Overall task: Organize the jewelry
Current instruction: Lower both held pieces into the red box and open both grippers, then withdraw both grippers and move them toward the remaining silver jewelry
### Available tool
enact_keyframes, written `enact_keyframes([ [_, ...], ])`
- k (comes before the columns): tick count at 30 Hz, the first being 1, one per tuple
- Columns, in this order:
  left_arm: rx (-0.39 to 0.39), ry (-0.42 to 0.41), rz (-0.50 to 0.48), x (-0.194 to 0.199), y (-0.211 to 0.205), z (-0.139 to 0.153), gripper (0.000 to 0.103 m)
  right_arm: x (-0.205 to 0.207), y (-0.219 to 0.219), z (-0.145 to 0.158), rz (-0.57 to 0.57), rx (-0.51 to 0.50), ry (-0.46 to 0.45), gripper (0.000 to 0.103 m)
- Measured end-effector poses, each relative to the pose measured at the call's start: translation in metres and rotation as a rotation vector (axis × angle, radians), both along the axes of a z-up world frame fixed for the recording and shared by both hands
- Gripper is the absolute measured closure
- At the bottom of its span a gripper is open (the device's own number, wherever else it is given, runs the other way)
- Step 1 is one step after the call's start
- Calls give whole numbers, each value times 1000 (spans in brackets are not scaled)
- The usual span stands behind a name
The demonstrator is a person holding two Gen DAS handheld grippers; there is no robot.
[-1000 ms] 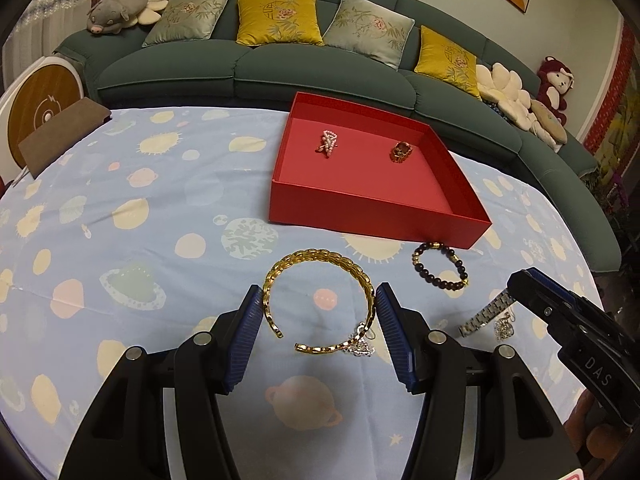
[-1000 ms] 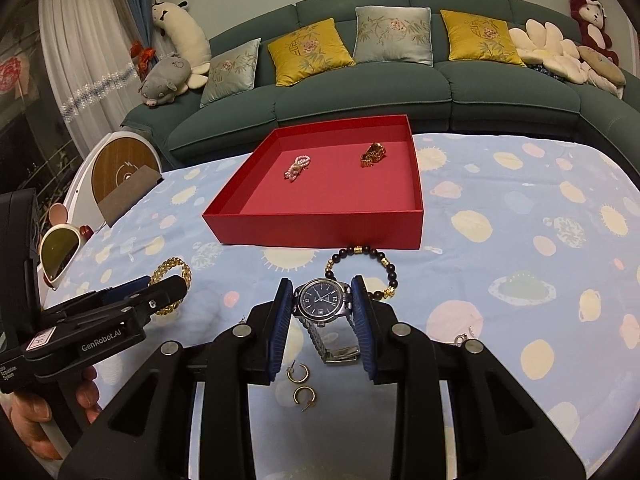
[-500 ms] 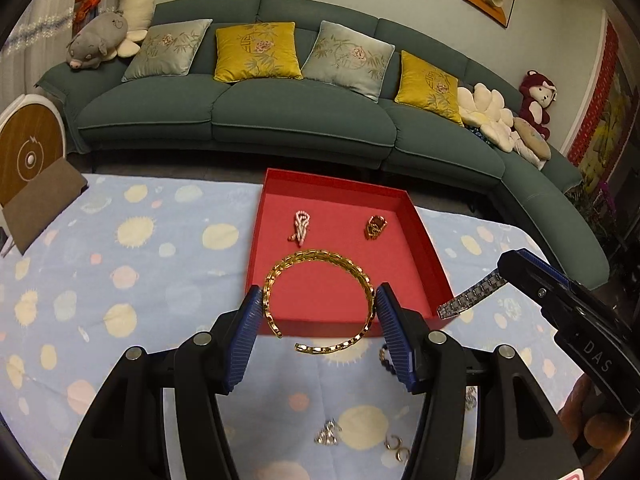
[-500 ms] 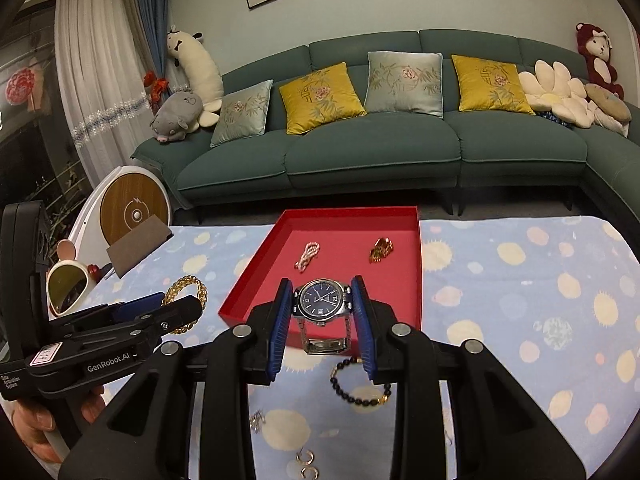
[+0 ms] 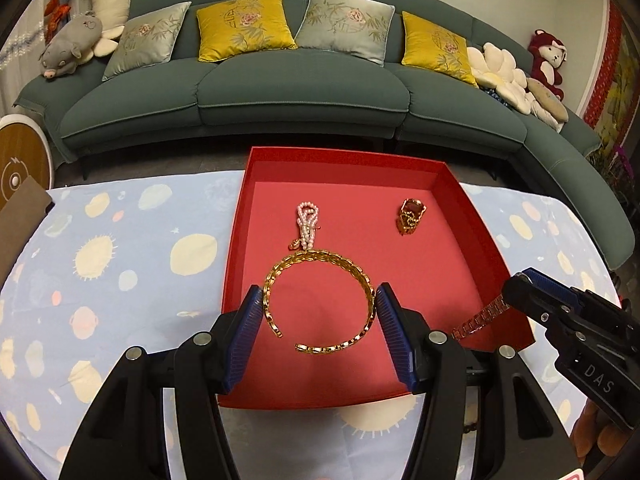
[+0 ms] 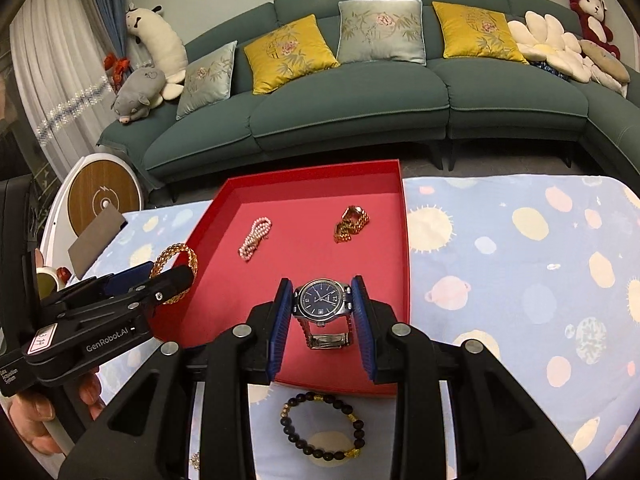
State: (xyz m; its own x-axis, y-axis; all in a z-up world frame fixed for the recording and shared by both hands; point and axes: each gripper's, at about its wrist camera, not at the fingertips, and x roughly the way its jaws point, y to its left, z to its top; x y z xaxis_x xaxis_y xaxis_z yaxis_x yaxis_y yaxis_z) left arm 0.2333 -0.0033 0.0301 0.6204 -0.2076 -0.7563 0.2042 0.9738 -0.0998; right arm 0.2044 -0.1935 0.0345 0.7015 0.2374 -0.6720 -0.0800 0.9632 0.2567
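Left wrist view: the gold bracelet [image 5: 320, 300] sits pinched between the two blue pads of the left gripper [image 5: 320, 320], its jaws closed onto the bracelet's sides, wide apart because the hoop is broad. The bracelet hangs over the near half of the red tray [image 5: 486, 240], its open ends pointing back toward the camera. Farther back on the tray floor lie a pink bead strand [image 5: 307, 224] and a small gold ring piece [image 5: 410, 216], well apart from each other. At the tray's right edge the right gripper [image 5: 532, 284] reaches in, a metal band trailing from it.

In the right wrist view, the right gripper [image 6: 322, 304] has its jaws closed narrowly on a blue-faced watch [image 6: 322, 300], held over the near part of the tray [image 6: 404, 240]. A black bead bracelet [image 6: 322, 426] lies on the tablecloth [image 6: 520, 280] just in front of the tray. A green sofa [image 6: 340, 112] stands behind the tray.
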Motion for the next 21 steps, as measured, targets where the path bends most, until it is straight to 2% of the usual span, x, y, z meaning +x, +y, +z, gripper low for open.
enact_keyframes([
  [11, 21, 44, 12, 7, 1, -21, 47, 5, 5, -26, 11, -37, 61, 74],
  [15, 32, 44, 28, 8, 3, -23, 42, 3, 4, -24, 1, -39, 41, 72],
  [16, 39, 38, 38, 8, 4, -21, 37, 4, 4, -22, 2, -39, 35, 72],
  [18, 37, 8, 58, 6, 8, -12, 36, 2, 3, -17, -5, -45, 22, 72],
  [21, 6, -66, 94, -3, 19, 18, 36, -7, -2, 5, -14, -52, -35, 72],
])
